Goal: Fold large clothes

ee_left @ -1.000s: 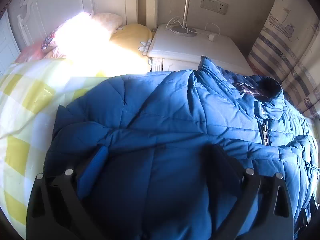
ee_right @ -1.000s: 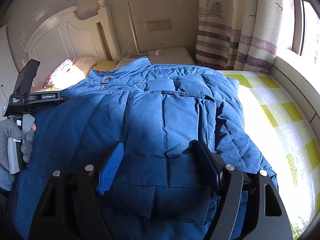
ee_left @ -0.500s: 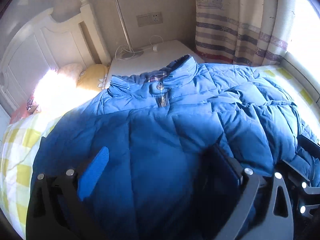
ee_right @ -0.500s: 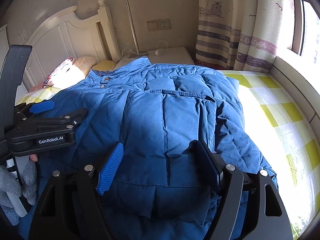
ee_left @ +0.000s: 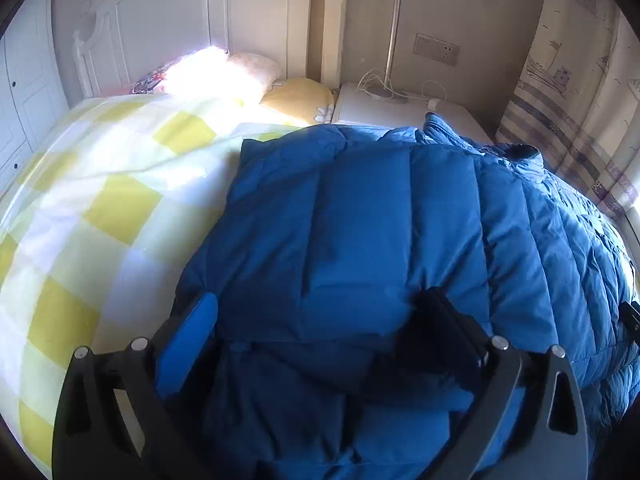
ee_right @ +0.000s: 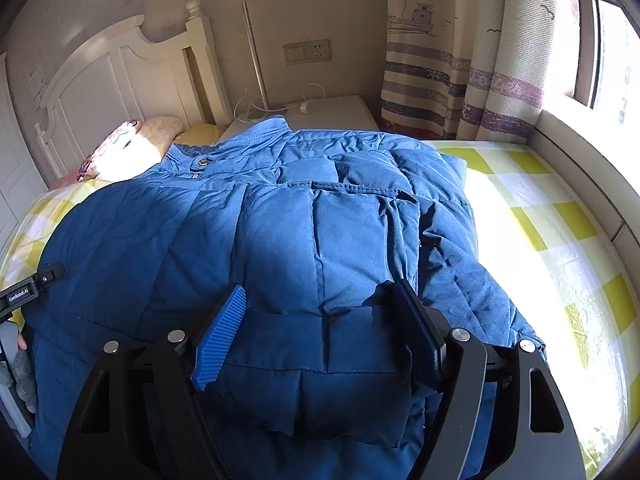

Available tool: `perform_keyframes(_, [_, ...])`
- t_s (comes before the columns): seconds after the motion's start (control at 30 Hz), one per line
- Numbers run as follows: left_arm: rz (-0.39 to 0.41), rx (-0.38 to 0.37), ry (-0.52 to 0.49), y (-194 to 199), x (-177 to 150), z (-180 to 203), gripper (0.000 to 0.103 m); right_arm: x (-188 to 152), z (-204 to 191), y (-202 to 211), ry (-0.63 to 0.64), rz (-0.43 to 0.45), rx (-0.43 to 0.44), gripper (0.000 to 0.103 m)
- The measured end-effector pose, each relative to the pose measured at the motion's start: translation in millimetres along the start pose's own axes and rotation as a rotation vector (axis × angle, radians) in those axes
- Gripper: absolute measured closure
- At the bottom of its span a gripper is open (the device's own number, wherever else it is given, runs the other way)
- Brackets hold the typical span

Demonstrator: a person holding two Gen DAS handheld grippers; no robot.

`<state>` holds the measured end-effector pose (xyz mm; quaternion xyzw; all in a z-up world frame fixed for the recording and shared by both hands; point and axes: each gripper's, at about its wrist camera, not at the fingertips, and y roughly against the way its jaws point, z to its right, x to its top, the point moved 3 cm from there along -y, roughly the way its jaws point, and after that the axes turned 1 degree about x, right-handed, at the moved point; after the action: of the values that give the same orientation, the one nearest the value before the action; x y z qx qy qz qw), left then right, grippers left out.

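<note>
A large blue quilted down jacket (ee_left: 360, 216) lies spread on the bed, collar toward the headboard; it also fills the right wrist view (ee_right: 280, 232). My left gripper (ee_left: 320, 328) hangs open over the jacket's left part near its edge, padding bulging between the fingers. My right gripper (ee_right: 320, 328) is open over a folded sleeve cuff (ee_right: 312, 380) at the jacket's right side. The left gripper's body (ee_right: 24, 292) shows at the left edge of the right wrist view.
The bed has a yellow and white checked cover (ee_left: 100, 208). Pillows (ee_left: 248, 76) lie by the white headboard (ee_right: 120, 68). A white nightstand (ee_left: 400, 108) with a lamp pole and cables stands behind the jacket. Striped curtains (ee_right: 460, 60) and a window ledge are at the right.
My left gripper has swung back left, from over the jacket's middle to its left edge, where the checked cover shows. The right gripper has stayed over the cuff.
</note>
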<state>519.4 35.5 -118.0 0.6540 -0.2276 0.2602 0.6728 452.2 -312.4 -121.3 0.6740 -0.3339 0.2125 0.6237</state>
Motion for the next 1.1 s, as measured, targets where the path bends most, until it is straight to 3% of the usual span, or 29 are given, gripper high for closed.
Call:
perform_keyframes(0.17, [0.029,0.108,-0.051,9.5,-1.9,13.7,0.003,0.1,-0.1,0.7,0.000,-0.003,0.020,0.027])
perform_keyframes(0.23, [0.050,0.071,-0.050,31.1,-8.6,19.7,0.004,-0.1,4.6,9.7,-0.033,0.002,0.057,0.025])
perform_keyframes(0.3, [0.099,0.038,-0.085,61.6,-19.4,29.5,0.003,-7.1,2.2,31.3,-0.052,0.006,0.029,0.023])
perform_keyframes(0.37, [0.129,0.005,-0.141,86.9,-36.2,44.5,0.003,-19.6,-14.2,57.0,-0.002,0.024,0.062,0.016])
perform_keyframes(0.47, [0.074,-0.025,-0.263,90.1,-68.5,69.5,0.003,-50.1,-48.9,68.2,0.130,-0.045,0.123,0.016])
perform_keyframes(0.53, [0.019,0.009,-0.348,71.0,-90.8,82.0,0.003,-76.6,-65.6,48.0,0.232,-0.155,0.094,0.015])
perform_keyframes(0.57, [-0.020,0.023,-0.371,60.5,-98.2,84.7,0.002,-82.9,-68.3,41.8,0.259,-0.160,0.069,0.015])
perform_keyframes(0.7, [-0.058,-0.006,-0.299,57.8,-91.8,72.1,0.002,-80.2,-62.7,41.2,0.225,-0.184,0.067,0.014])
perform_keyframes(0.8, [0.012,0.020,-0.287,76.2,-96.0,64.3,0.003,-82.3,-55.3,64.3,0.225,-0.119,0.011,0.014])
perform_keyframes(0.87, [-0.002,0.065,-0.295,76.2,-100.8,58.6,0.002,-92.3,-45.6,65.2,0.230,-0.137,-0.068,0.014])
perform_keyframes(0.97, [-0.062,0.037,-0.237,70.1,-104.1,42.3,0.002,-98.0,-32.5,63.9,0.181,-0.166,-0.026,0.012])
perform_keyframes(1.1, [-0.031,0.099,-0.158,86.5,-108.8,7.9,0.002,-106.1,-15.2,83.0,0.134,-0.150,-0.053,0.012])
